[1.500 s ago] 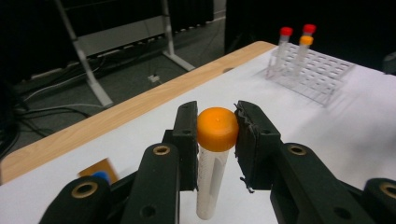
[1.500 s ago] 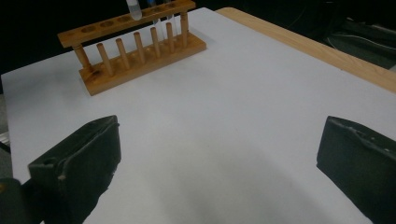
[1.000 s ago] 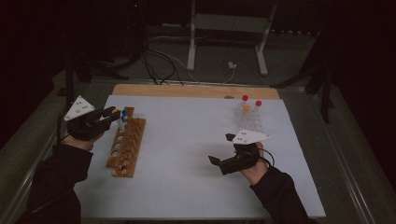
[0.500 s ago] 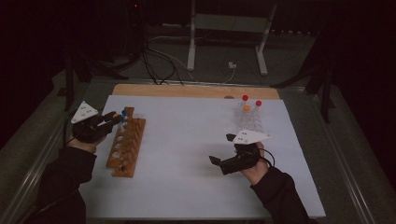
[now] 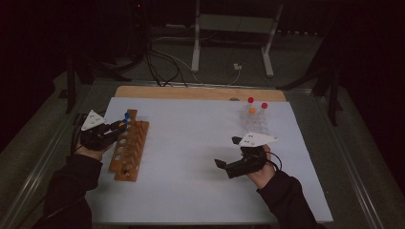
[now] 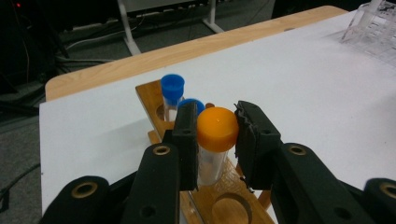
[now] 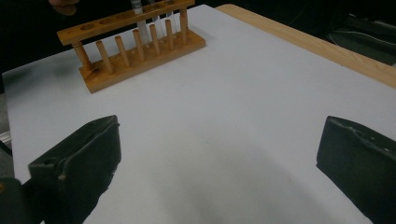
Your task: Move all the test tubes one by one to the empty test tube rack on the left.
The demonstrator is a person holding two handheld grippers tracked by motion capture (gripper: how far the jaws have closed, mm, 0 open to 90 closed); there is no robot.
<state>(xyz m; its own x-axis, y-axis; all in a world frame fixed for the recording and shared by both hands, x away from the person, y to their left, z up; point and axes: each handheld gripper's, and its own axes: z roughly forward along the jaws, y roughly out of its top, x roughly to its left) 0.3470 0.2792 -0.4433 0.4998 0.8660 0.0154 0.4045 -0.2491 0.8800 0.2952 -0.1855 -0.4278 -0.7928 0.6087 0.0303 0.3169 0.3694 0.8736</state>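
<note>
My left gripper [image 6: 217, 135] is shut on a clear tube with an orange cap [image 6: 217, 128], held upright over the wooden rack [image 5: 129, 148] at the table's left. The jaws hide the tube's lower end. Two blue-capped tubes [image 6: 172, 86] stand in the rack's far holes just behind it. In the high view the left gripper [image 5: 117, 128] is at the rack's far end. My right gripper [image 5: 227, 152] rests low over the white mat at the right of centre. Its jaws are open and wide apart, with nothing between them [image 7: 219, 158].
A clear plastic rack [image 5: 257, 125] at the back right holds two red-capped tubes [image 5: 250, 100] and an orange-capped one [image 5: 252, 110]. The near holes of the wooden rack [image 7: 135, 42] are unfilled. A wooden strip [image 5: 191, 92] borders the table's far edge.
My left gripper has sunk toward the wooden rack with the orange-capped tube still in it. The right gripper has kept still.
</note>
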